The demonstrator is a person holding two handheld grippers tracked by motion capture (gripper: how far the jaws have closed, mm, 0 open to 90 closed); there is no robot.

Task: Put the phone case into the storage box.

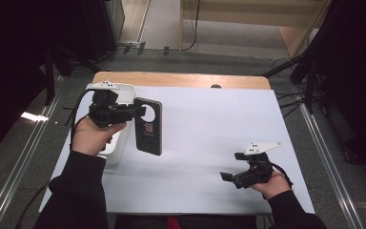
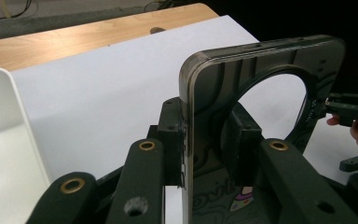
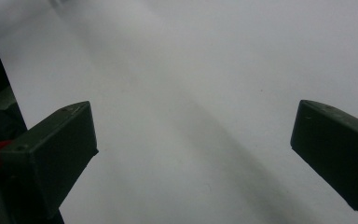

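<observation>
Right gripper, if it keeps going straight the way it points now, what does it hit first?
Probably just the white sheet. The right gripper has its jaws wide open with nothing between them, and bare sheet lies ahead. Depth is hard to judge.

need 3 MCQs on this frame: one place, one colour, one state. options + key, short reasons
1. Where is the white bin?
A. at the table's left edge
B. at the table's right edge
C. on the floor

2. What colour is the door hanger?
A. white
B. red
C. dark grey to black

3. What state is the right gripper in?
A. shut on the hanger
B. open, holding nothing
C. shut on the bin

Key:
1 A: the high view shows the bin at the left edge, beside the left gripper.
2 C: both the high view and the left gripper view show it dark.
3 B: in the right gripper view its jaws stand wide apart over the bare white sheet.
</observation>
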